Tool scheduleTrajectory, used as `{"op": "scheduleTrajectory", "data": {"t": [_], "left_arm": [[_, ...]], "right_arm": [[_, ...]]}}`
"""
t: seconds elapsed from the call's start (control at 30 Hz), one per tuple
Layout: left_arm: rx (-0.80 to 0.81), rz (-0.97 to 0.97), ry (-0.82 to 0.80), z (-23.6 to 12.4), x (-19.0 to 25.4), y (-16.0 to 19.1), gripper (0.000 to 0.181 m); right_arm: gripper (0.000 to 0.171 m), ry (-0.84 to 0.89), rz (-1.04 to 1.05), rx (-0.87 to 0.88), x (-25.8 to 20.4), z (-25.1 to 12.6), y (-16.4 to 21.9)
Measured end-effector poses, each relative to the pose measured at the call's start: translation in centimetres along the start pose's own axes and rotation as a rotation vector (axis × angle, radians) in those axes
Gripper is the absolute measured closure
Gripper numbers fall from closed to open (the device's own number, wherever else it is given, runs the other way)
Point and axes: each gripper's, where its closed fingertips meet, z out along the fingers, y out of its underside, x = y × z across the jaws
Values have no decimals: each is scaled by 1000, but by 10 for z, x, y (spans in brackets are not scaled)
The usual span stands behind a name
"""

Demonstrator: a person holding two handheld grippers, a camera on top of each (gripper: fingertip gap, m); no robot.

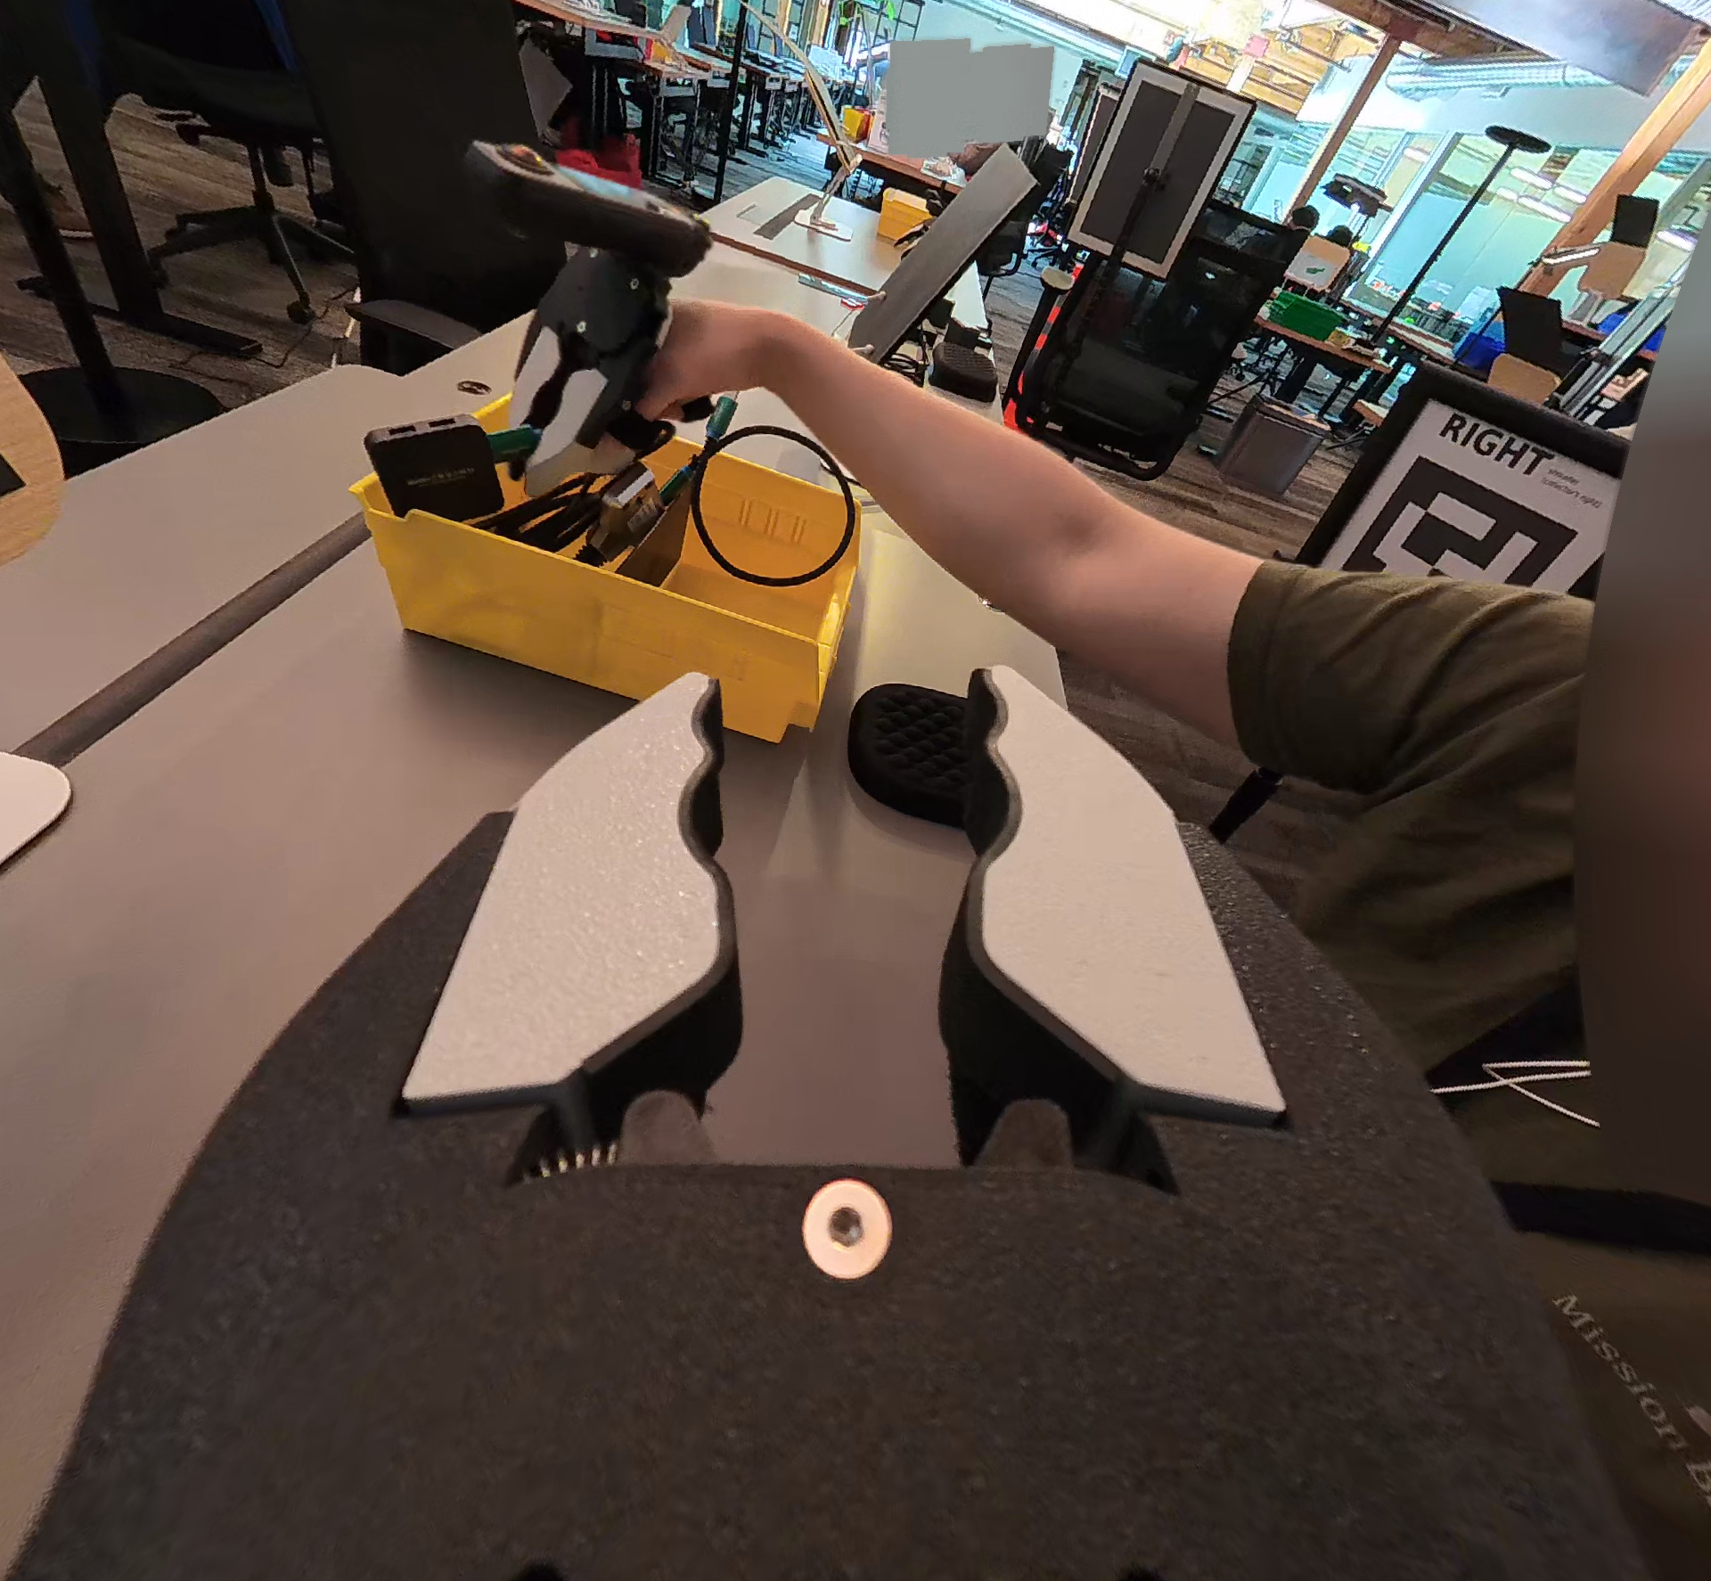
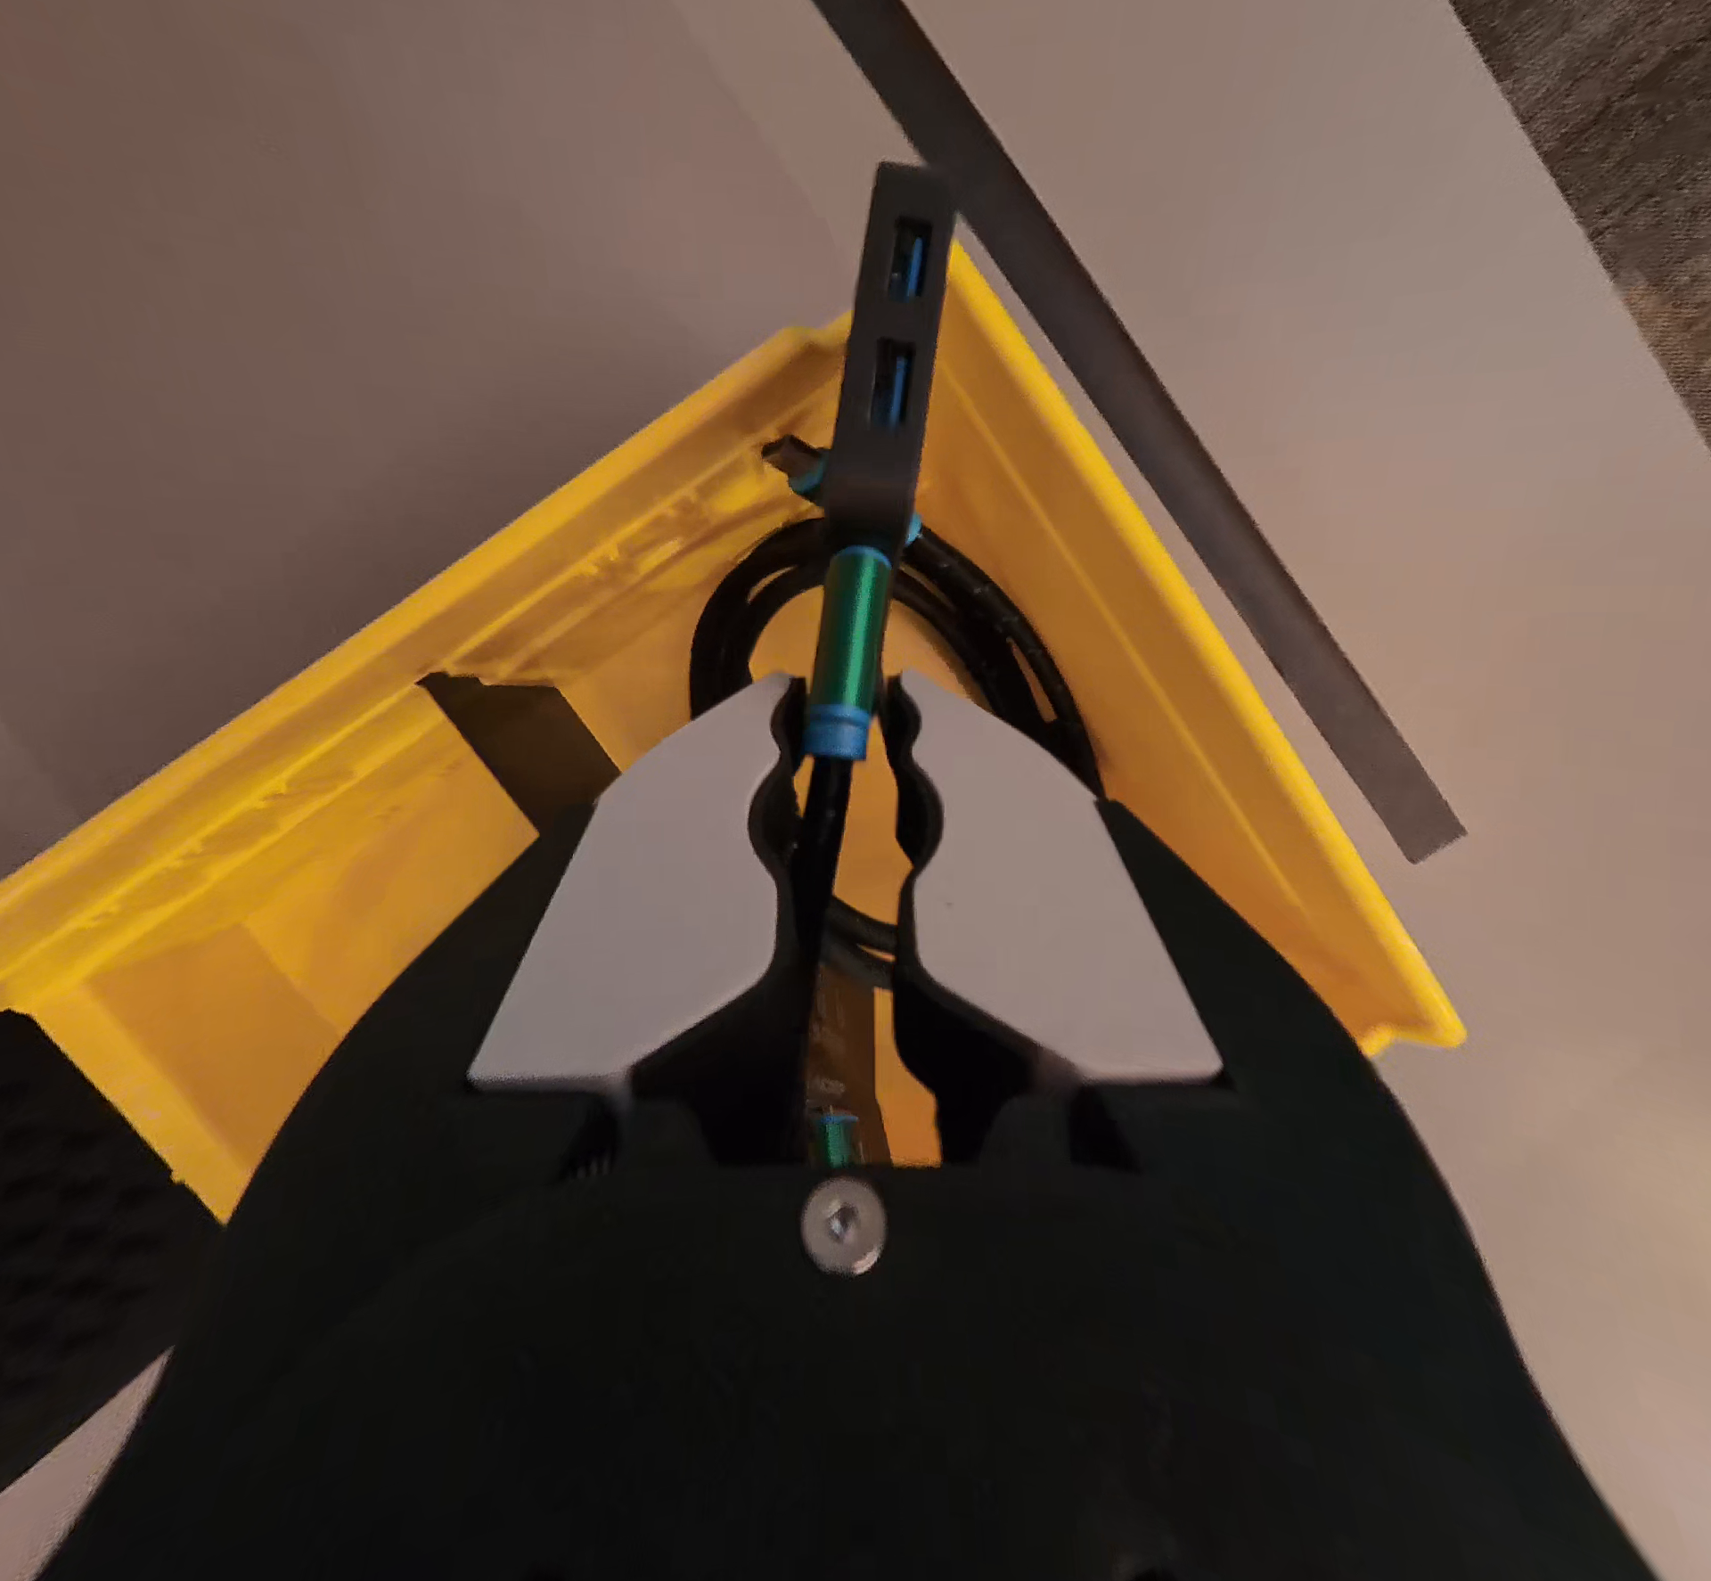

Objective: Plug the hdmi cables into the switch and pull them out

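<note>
A black HDMI switch [image 1: 430, 467] stands tilted at the left end of a yellow bin [image 1: 602, 638], sticking up above the rim. In the right wrist view the switch [image 2: 893, 351] shows two blue ports, and a green plug [image 2: 852, 620] is seated in its near end. My right gripper [image 2: 844, 689] is shut on that plug at its blue collar; it also shows in the left wrist view [image 1: 555, 444], reaching down into the bin. My left gripper [image 1: 844, 685] is open and empty, above the table in front of the bin. Black cables [image 2: 981, 611] lie coiled in the bin.
A cable loop [image 1: 773, 509] rises over the bin's right half. A second green plug [image 2: 833, 1138] lies in the bin under my right gripper. A black textured pad [image 1: 912, 749] sits near the table's right edge. A dark seam [image 2: 1111, 388] crosses the grey table [image 1: 231, 796]. My hands' fingertips stand some 40 centimetres from each other.
</note>
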Motion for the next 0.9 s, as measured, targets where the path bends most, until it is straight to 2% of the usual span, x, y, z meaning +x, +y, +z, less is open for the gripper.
{"op": "scheduleTrajectory", "data": {"t": [0.1,0.13,0.2,0.27,0.33,0.4,0.47,0.53,0.6,0.67,0.8,0.9], "left_arm": [[8,7,-36,-8,-3,-2,131],[12,6,-62,-13,-6,-3,131],[19,-2,-144,-25,-15,-5,131],[17,-20,-285,-43,-32,-4,130],[5,-54,-471,-69,-53,1,129],[5,-106,-649,-101,-70,7,128],[24,-158,-794,-135,-81,13,127],[42,-190,-945,-173,-90,21,127],[56,-236,-1107,-216,-98,34,127],[67,-292,-1255,-256,-102,49,127],[-27,-394,-1623,-338,-109,92,127],[-106,-407,-1630,-346,-123,111,125]], "right_arm": [[134,147,-13,116,10,-33,-12],[123,218,-2,175,14,-50,-16],[114,396,41,297,19,-94,-19],[114,556,149,377,15,-135,0],[114,622,294,356,3,-154,38],[117,575,389,274,-13,-148,77],[118,555,477,100,-16,-144,118],[122,509,553,29,-20,-138,143],[122,489,608,22,-19,-138,157],[122,549,670,24,-10,-149,170],[126,583,787,166,10,-162,178],[132,552,823,203,24,-148,191]]}}
